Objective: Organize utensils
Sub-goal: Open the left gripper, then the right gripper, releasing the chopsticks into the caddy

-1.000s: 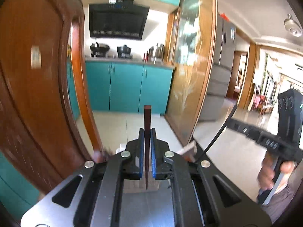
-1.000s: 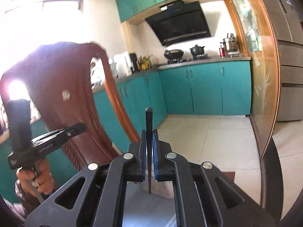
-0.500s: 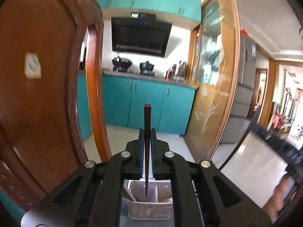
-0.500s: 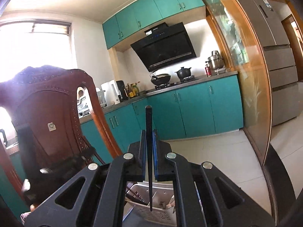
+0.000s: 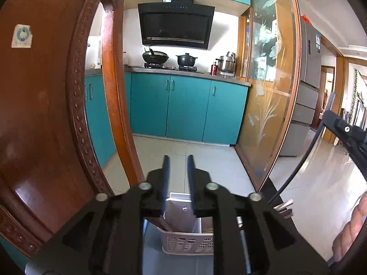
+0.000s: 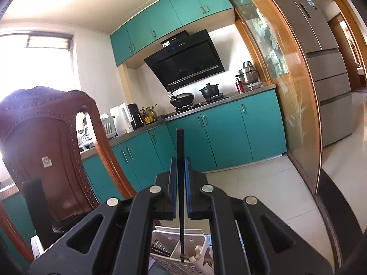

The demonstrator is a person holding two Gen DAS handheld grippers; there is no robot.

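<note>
White plastic utensil basket (image 5: 187, 244) sits below both; left hand-held gripper (image 5: 178, 181) gapes with nothing between its fingers, right hand-held gripper (image 6: 181, 178) clamps a dark chopstick (image 6: 180, 160) upright above it

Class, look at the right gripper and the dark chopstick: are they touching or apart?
Touching. The right wrist view shows the right gripper with its blue pads pressed against both sides of the dark chopstick, no gap visible, above the white utensil basket.
</note>
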